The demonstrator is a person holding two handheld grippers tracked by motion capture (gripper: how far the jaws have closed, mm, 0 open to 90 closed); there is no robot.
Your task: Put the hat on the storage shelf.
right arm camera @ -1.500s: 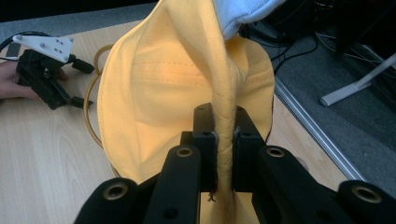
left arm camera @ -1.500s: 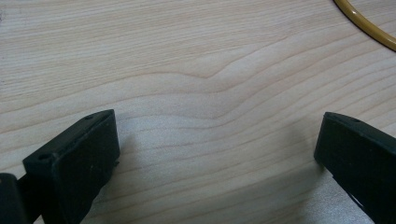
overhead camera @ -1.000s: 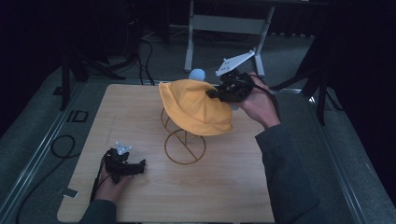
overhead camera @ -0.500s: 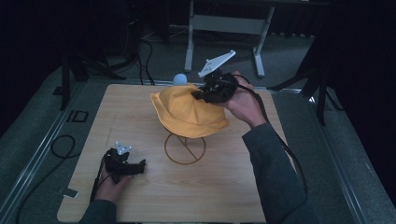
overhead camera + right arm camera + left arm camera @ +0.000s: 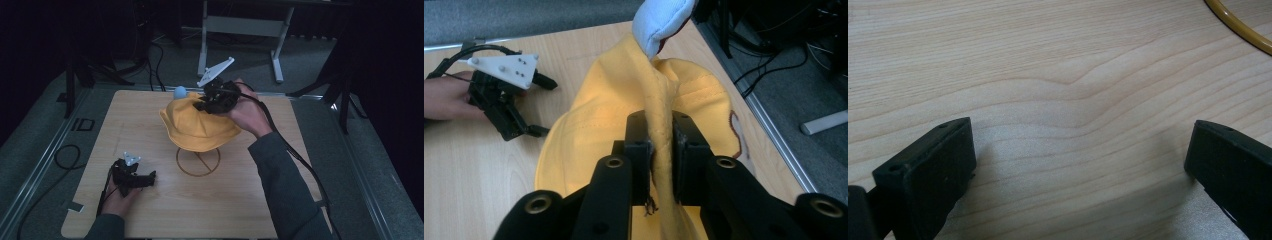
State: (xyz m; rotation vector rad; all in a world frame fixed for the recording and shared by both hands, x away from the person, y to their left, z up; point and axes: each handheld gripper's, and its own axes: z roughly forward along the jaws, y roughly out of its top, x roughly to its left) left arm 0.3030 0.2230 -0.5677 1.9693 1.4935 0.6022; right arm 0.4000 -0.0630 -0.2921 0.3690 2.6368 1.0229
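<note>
Carried the yellow bucket hat (image 5: 200, 127) a little leftward over the last second, along with the right gripper (image 5: 204, 104) that gripped it. Left the stand's wire base ring (image 5: 197, 161) exactly where it had stood on the wooden table (image 5: 300, 200). Showed more of the pale blue padded knob (image 5: 180, 92) at the hat's far left edge than a second before, and showed it further left. Judged from that: hat being worked off the knob rather than settled on it, lift not yet finished, cloth apparently still draped over the stand.

In the right gripper view, had the jaws nearly closed, clamped on a raised fold of the hat's crown (image 5: 659, 100), with yellow cloth squeezed thin between the pads and the knob (image 5: 661, 20) just beyond the fold.

Kept the left gripper (image 5: 147, 177) idle, resting on the near left of the table, well apart from the hat. Showed its jaws wide apart in the left gripper view, holding nothing, bare wood between them and an arc of the base ring (image 5: 1238, 25) at the top right corner.

Hung above the ring with crown up and brim opening downward, tipped lower toward the person. Ran widest across the table, left to right; pinched ridge ran from the jaws toward the knob.
</note>
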